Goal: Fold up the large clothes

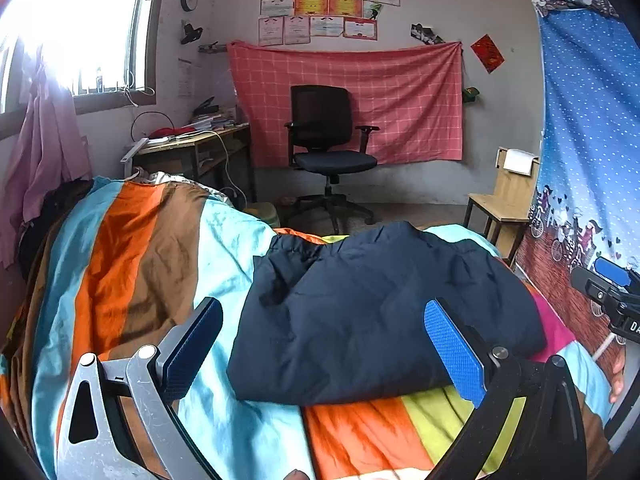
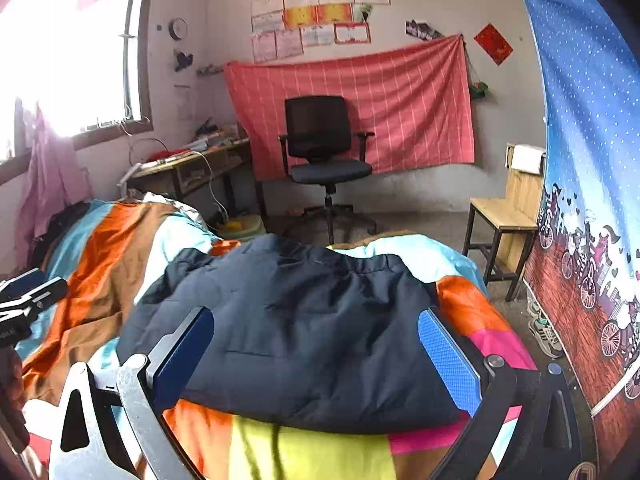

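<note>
I have the dark navy padded jacket (image 1: 372,312) lying folded into a thick bundle on the striped bedspread (image 1: 132,264), near the foot edge of the bed, and both cameras look straight across it.

My left gripper (image 1: 324,344) hangs just above the near edge of the bundle with its 2 fingers spread wide and nothing between them; the blue pads (image 1: 454,350) frame the jacket without touching it, as far as I can see. My right gripper (image 2: 316,354) is the same story: fingers well apart, empty, poised over the near hem of the jacket (image 2: 304,332). Each gripper shows up at the edge of the other's view (the right one at the far right of the left camera, the left one at the far left of the right camera).

Behind the bed stand a black office chair (image 1: 328,140) against a pink checked cloth (image 1: 400,92) on the wall, a cluttered desk (image 1: 192,144) under the window, and a wooden chair (image 2: 504,216) beside a blue curtain (image 2: 588,100).
</note>
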### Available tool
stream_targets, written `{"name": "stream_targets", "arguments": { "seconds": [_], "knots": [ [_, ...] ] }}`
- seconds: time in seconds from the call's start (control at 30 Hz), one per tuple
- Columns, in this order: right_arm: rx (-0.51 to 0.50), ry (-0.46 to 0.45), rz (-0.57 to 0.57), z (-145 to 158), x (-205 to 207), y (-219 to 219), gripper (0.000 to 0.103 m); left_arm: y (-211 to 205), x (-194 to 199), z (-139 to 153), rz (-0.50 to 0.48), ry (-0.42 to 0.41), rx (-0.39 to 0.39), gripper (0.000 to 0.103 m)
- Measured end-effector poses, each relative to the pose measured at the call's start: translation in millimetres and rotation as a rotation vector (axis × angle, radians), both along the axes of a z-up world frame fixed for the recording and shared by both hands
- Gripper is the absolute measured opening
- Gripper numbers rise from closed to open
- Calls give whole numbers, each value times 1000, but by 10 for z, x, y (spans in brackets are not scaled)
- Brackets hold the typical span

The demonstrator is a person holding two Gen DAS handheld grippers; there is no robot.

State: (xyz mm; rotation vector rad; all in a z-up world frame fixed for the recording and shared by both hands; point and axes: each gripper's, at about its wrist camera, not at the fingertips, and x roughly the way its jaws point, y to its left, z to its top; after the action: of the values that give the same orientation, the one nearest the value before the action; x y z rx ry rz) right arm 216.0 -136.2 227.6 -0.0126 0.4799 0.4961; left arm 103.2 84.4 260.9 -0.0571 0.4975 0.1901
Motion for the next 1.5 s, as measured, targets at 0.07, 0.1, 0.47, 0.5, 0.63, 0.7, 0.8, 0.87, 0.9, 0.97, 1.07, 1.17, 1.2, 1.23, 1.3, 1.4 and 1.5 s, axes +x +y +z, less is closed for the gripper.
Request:
{"name": "stream_targets", "arguments": {
  "seconds": [0.07, 0.1, 0.47, 0.5, 0.63, 0.7, 0.8, 0.87, 0.9, 0.97, 1.07, 1.17, 1.2, 1.23, 1.3, 1.4, 1.5],
  "knots": [
    [7, -18, 9, 17, -144, 5, 103, -23, -79, -22, -2, 2, -1, 99],
    [9, -26, 8, 23, -202, 7, 103, -37, -121, -45, -4, 5, -4, 99],
    [38, -27, -10, -110, -646, -72, 103, -210, -508, -357, 19, 41, -33, 99],
    [41, -17, -18, -136, -665, -90, 103, -217, -539, -379, 24, 43, -42, 99],
    [50, -6, -36, -213, -765, -153, 103, -255, -656, -448, 29, 49, -70, 99],
    [52, -4, -39, -245, -820, -187, 103, -282, -697, -474, 26, 55, -77, 99],
    [46, 4, -43, -299, -906, -218, 103, -349, -707, -511, 20, 80, -70, 99],
    [44, 16, -39, -337, -960, -239, 103, -416, -734, -555, 11, 88, -61, 99],
    [43, 22, -38, -349, -983, -246, 103, -450, -751, -576, 5, 89, -56, 99],
    [32, 32, -29, -390, -1042, -252, 103, -526, -804, -636, -9, 89, -36, 99],
    [17, 37, -15, -436, -1128, -252, 103, -638, -893, -722, -28, 71, 24, 99],
    [-2, 40, -4, -485, -1198, -239, 103, -668, -961, -801, -31, 62, 58, 99],
    [-12, 40, -3, -500, -1215, -234, 103, -652, -973, -822, -31, 65, 51, 99],
    [-23, 40, -2, -515, -1232, -221, 103, -627, -974, -837, -28, 68, 42, 99],
    [-34, 39, 0, -540, -1253, -208, 103, -576, -974, -860, -12, 78, 24, 99],
    [-41, 42, 8, -570, -1279, -201, 103, -524, -988, -867, 4, 81, 2, 99],
    [-46, 48, 10, -584, -1281, -200, 103, -514, -1010, -869, 11, 78, -11, 99]
  ]
}}
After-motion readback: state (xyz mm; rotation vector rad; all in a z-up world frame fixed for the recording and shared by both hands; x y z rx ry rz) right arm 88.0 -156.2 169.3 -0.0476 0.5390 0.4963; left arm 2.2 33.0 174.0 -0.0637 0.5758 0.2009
